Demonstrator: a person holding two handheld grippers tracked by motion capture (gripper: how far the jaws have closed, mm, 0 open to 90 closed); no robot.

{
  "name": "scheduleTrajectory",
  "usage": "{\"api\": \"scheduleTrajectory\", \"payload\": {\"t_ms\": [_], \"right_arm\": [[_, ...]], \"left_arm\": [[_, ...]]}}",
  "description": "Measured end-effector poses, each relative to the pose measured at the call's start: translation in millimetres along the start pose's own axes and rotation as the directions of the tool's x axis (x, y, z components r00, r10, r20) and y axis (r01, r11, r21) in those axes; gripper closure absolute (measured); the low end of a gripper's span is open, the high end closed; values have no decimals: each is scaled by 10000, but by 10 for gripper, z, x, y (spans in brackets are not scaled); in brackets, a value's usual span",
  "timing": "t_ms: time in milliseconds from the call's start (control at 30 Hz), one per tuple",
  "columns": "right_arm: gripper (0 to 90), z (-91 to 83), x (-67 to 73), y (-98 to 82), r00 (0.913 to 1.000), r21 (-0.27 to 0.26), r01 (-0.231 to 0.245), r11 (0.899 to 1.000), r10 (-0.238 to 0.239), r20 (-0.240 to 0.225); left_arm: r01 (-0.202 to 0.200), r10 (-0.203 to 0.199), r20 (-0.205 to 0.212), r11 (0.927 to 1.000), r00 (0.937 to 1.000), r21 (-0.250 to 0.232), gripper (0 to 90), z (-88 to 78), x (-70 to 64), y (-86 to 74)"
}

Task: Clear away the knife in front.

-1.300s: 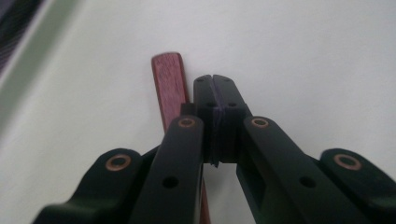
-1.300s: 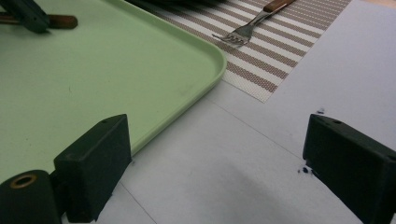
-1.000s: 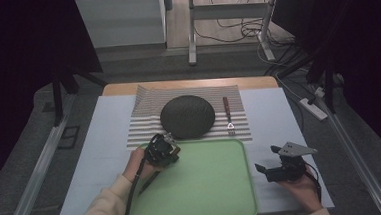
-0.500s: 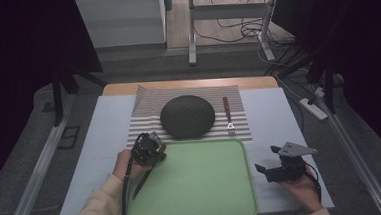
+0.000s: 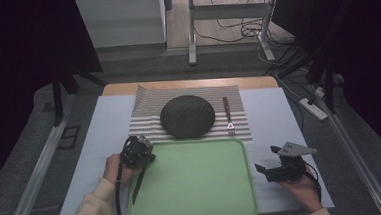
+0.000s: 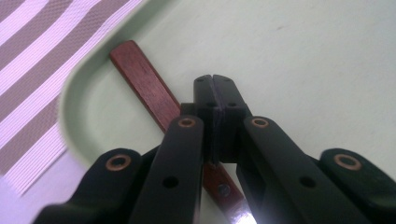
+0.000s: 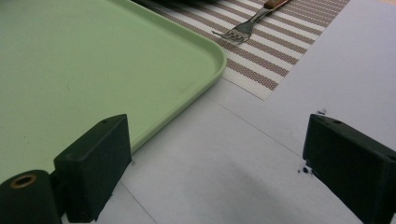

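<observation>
Item, lower left of frame: my left gripper (image 5: 140, 158) fingers pressed together over a wood-handled knife (image 6: 148, 91) lying in the green tray's (image 5: 199, 207) corner, no firm grip evident, so I'd reseat squarely before lifting; right gripper (image 5: 268, 171) gapes empty, lower right.

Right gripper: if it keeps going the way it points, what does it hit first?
Probably the near right edge of the green tray. The right gripper points toward it over bare white table cover, jaws open; the fork lies farther off. Depth is unclear.
</observation>
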State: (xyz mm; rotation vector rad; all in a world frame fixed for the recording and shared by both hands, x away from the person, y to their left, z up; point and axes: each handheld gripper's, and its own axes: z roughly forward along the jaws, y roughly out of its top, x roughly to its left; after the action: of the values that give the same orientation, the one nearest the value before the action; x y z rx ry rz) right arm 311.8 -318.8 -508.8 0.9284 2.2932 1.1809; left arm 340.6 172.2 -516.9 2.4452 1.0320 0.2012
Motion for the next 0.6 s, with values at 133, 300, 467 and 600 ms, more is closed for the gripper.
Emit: {"api": "scheduleTrajectory", "payload": {"t_ms": [133, 300, 467, 600], "right_arm": [[78, 1, -4, 1, 10000, -7, -34, 10000, 34, -2], [79, 6, 0, 2, 10000, 5, 7, 10000, -7, -2], [79, 4, -2, 2, 10000, -16, -15, 10000, 15, -5], [79, 4, -2, 3, 10000, -47, -4, 10000, 4, -1]], "left_arm": [[264, -264, 20, 9996, 9996, -58, 888, -37, 41, -87], [455, -454, 59, 9988, 9990, -172, 888, -84, 51, -175], [512, -511, 52, 9984, 9987, -250, 888, -105, 48, -200], [456, -468, -223, 9976, 9987, -528, 888, -129, 36, -190]]}}
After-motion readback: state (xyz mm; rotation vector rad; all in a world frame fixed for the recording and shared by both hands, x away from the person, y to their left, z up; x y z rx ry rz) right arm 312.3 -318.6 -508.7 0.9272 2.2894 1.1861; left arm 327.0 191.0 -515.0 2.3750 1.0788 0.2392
